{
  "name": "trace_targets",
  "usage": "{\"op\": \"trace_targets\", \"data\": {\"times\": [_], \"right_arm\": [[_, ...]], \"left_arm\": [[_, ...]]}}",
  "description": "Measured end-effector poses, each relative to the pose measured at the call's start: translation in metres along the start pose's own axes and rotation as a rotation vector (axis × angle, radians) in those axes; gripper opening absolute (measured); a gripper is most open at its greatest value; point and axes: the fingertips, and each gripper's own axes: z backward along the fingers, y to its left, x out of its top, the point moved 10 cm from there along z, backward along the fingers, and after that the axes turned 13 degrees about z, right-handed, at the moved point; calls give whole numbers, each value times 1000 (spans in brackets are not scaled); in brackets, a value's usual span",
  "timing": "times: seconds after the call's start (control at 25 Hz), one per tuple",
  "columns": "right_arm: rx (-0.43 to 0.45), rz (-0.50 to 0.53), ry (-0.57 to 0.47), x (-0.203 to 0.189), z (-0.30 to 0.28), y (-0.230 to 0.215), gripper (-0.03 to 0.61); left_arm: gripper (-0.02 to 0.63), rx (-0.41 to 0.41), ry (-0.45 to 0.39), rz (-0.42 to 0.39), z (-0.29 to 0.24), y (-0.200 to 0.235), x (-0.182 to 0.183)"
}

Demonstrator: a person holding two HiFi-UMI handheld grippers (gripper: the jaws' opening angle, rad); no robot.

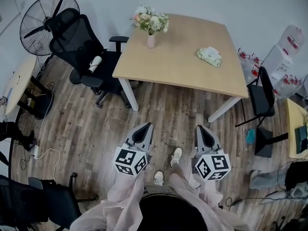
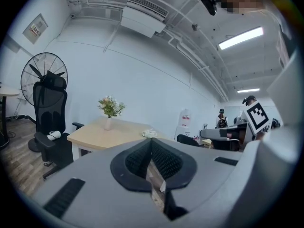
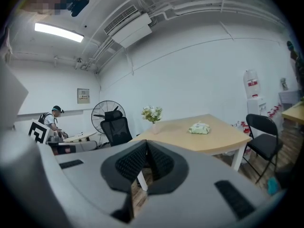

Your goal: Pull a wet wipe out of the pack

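Wipe pack (image 1: pixel 209 57) on table (image 1: pixel 178 73), well apart from left gripper (image 1: pixel 143 129) and right gripper (image 1: pixel 204 130); both jaws closed, empty.

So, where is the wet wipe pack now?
In the head view, the wet wipe pack lies on the right part of the wooden table, to the right of the flower vase.

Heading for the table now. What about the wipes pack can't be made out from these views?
- Head view: the wet wipe pack is too small to tell whether its flap is open or a wipe sticks out.
- Left gripper view: it is tiny and far away, so no detail shows.
- Right gripper view: it is seen side-on from a distance, and its top opening does not show.
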Motion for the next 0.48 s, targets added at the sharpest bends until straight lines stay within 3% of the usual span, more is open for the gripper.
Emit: {"op": "trace_targets", "data": {"times": [0.48], "right_arm": [[-23, -19, 23, 4, -60, -74, 12]], "left_arm": [[9, -1, 33, 0, -98, 9, 10]]}}
